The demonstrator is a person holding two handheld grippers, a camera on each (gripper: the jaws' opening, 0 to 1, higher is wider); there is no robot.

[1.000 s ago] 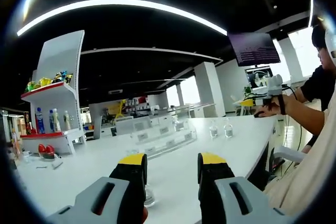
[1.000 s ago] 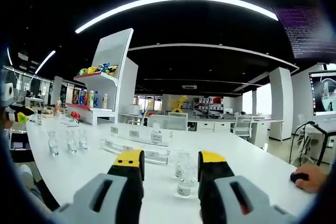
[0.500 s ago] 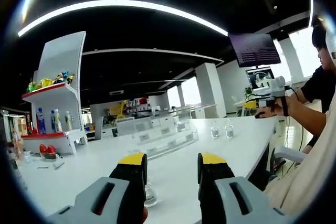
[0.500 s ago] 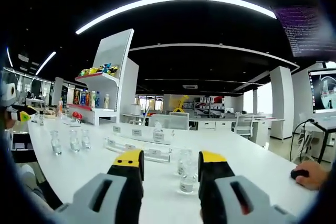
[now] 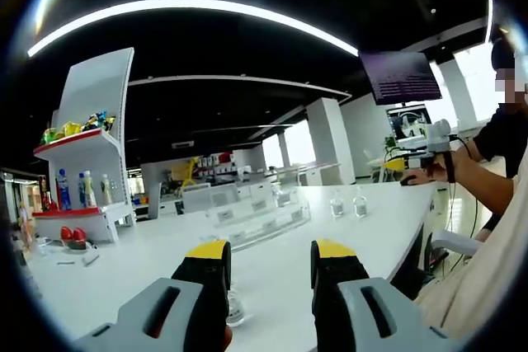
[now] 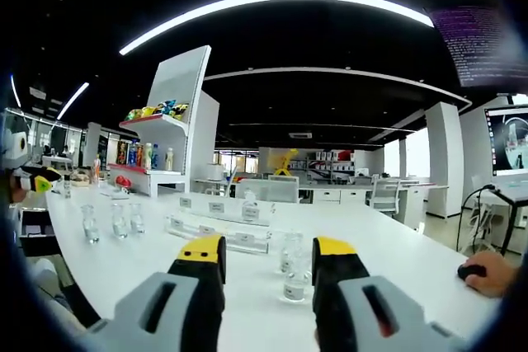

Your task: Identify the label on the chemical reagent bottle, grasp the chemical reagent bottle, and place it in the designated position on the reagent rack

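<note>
A: We hold both tools low over the white table [image 6: 429, 261]. In the right gripper view, the right gripper [image 6: 266, 255] has its jaws apart and empty, and two small clear reagent bottles [image 6: 295, 279] stand at lower centre, just beyond the jaw tips.

B: And the left gripper [image 5: 268, 257]?

A: Also released, nothing between the jaws. In the left gripper view one small bottle [image 5: 234, 307] shows at the bottom, partly hidden behind the left jaw.

B: Where must the bottle go?

A: To the clear reagent rack [image 6: 216, 235], a little left of centre in the right gripper view, with white label cards on it. One bottle on the rack [image 6: 247, 208] already stands on its upper step.

B: Can we read the labels?

A: No, they are too small here. We think we should bring the camera nearer first, then close on the bottle body straight from the front, keeping it upright.

B: What stands in the way?

A: The second bottle is just beside the first, so a jaw could knock it. Three more bottles [image 6: 113, 222] stand at the left of that frame, well apart. A person's hand on a mouse [image 6: 483, 274] is at the lower right, and a white display shelf [image 6: 169, 133] with colourful goods stands behind.
</note>
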